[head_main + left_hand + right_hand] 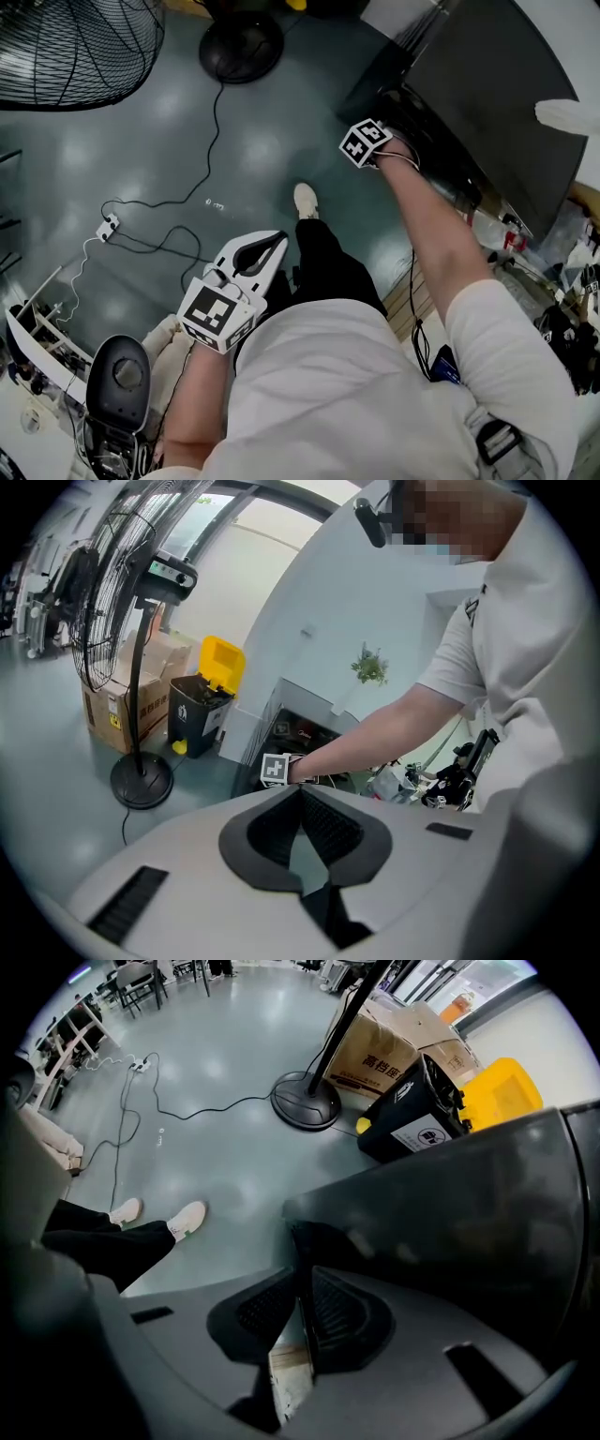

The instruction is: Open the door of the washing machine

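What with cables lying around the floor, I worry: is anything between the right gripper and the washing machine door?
Nothing visible is. The door's thin edge sits between the right gripper's jaws, which close on it. The cables lie on the floor, apart from the door.

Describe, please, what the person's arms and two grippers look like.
The left gripper is a white shell with black ribbed pads; the right gripper has the same shape but looks dark grey in its own view. Each carries a white cube with black square markers. The person wears a white short-sleeved T-shirt; a thin pale cord loops at the right wrist.
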A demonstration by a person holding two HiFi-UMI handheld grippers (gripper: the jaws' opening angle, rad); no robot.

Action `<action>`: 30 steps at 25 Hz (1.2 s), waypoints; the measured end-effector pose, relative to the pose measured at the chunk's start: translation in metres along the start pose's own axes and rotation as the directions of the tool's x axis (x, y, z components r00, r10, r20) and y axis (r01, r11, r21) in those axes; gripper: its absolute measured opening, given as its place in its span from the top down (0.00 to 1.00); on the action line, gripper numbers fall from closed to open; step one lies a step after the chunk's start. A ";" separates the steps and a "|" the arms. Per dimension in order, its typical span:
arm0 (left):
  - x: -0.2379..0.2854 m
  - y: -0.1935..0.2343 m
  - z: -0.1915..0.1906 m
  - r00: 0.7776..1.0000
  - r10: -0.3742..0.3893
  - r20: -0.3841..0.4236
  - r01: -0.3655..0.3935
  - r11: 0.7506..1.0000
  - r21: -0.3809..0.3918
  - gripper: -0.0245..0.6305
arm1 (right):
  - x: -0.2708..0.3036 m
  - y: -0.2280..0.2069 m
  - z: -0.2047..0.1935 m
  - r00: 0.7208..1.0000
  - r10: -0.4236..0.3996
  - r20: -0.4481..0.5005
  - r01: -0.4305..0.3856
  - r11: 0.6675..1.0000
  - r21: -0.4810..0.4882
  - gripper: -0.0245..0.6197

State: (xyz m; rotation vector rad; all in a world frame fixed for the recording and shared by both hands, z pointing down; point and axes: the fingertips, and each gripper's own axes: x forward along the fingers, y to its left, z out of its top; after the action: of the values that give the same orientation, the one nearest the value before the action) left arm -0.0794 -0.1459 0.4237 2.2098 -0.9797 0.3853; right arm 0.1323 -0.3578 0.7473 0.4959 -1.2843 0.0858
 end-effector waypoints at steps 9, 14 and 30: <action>-0.007 -0.008 -0.016 1.000 0.002 -0.004 -0.002 1.000 -0.003 0.94 | -0.001 0.000 -0.003 1.000 0.015 0.024 -0.015 1.000 -0.001 0.88; -0.011 -0.011 -0.022 1.000 0.003 -0.007 -0.003 1.000 -0.006 0.94 | -0.002 0.000 -0.005 0.999 0.030 0.031 -0.030 1.000 0.004 0.89; -0.011 -0.007 -0.023 1.000 0.002 -0.001 -0.002 1.000 -0.002 0.94 | 0.000 -0.001 -0.004 0.995 0.091 0.033 -0.092 0.995 0.044 0.90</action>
State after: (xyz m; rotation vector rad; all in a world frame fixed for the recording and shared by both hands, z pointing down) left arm -0.0817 -0.1209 0.4313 2.2068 -0.9810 0.3865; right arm 0.1365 -0.3566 0.7462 0.4791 -1.3373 0.1850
